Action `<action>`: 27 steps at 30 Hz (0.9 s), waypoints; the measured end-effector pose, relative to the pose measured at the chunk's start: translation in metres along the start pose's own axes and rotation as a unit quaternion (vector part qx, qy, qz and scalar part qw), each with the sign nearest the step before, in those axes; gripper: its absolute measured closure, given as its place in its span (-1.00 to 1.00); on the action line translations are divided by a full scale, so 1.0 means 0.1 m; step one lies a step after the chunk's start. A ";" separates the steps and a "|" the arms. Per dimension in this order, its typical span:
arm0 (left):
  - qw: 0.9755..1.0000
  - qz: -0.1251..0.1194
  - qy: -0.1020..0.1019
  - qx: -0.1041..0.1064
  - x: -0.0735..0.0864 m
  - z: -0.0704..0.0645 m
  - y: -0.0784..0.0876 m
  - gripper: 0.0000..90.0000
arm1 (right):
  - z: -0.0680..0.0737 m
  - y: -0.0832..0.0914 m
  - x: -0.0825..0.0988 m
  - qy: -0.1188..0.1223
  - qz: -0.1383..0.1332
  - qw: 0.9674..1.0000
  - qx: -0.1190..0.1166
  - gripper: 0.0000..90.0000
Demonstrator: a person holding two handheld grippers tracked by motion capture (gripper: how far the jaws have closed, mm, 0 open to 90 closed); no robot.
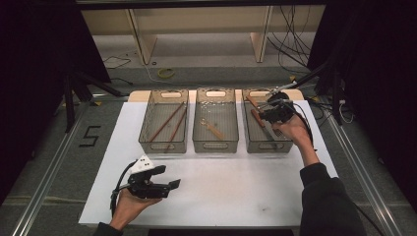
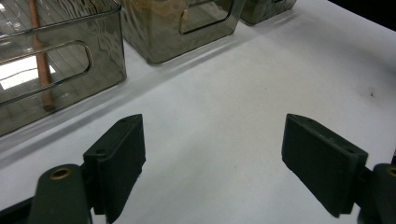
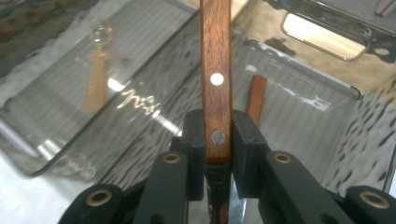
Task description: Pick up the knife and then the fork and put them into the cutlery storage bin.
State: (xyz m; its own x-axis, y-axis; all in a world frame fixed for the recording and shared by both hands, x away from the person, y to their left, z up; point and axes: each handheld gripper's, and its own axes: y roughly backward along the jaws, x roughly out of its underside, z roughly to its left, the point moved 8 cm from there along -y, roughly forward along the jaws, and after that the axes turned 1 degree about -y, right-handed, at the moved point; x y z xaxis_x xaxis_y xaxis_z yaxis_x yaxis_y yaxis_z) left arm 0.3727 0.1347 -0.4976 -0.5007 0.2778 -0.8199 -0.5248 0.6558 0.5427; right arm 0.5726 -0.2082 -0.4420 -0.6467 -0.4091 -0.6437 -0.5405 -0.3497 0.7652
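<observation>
Here the wooden-handled knife (image 3: 216, 79) sits clamped between the black jaws of the right gripper (image 3: 217, 140), the pads pressing on both flat sides of the brown handle near its end, where two pale rivets show on the wood. The handle rises straight up out of the jaws in the right gripper view, and a sliver of bright metal shows below, between the jaw bases. In the high view the right gripper (image 1: 276, 111) is held over the right basket (image 1: 257, 145), the rightmost of three smoky see-through baskets set in a row at the far side of the white table cover (image 1: 221, 182). A second wooden-handled piece (image 3: 256, 98) lies on that basket's floor, just beside and behind the held one as the right gripper view gives it.

The middle basket (image 1: 215, 142) holds a small pale-handled utensil (image 1: 211, 129) lying slantwise on its bottom. The left basket (image 1: 162, 143) holds two long brown sticks (image 1: 169, 123) resting at a slant.

The left gripper (image 1: 169, 178) lies in the person's left hand (image 1: 129, 206) near the front edge of the cover, well apart from the baskets. Its jaws stand wide apart, with bare white cover between the two pads (image 2: 121, 158) and nothing touched or gripped. In the left gripper view the near walls of the baskets line the top, with one brown stick seen through the nearest wall.
</observation>
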 end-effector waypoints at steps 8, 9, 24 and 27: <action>1.000 0.004 -0.003 0.001 0.01 0.00 -0.01 -0.53 | -0.12 -0.14 0.02 -0.022 0.008 1.000 0.018 0.73; 1.000 0.005 -0.003 0.001 0.01 0.00 -0.01 -0.53 | -0.13 -0.15 0.01 -0.024 0.008 1.000 0.018 0.73; 1.000 0.006 -0.002 0.001 0.02 -0.01 -0.02 -0.54 | -0.15 -0.13 -0.06 -0.052 -0.002 0.998 0.024 0.15; 1.000 0.003 -0.003 0.001 0.01 0.00 -0.01 -0.54 | -0.11 -0.05 -0.07 -0.064 -0.017 0.998 0.011 0.01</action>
State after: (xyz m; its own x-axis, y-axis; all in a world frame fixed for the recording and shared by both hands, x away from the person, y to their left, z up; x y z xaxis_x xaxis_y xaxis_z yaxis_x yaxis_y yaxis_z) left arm 0.3725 0.1340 -0.4995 -0.5003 0.2861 -0.8172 -0.5195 0.6558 0.5477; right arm 0.5853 -0.2131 -0.4413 -0.6901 -0.2853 -0.6651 -0.5745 -0.3429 0.7432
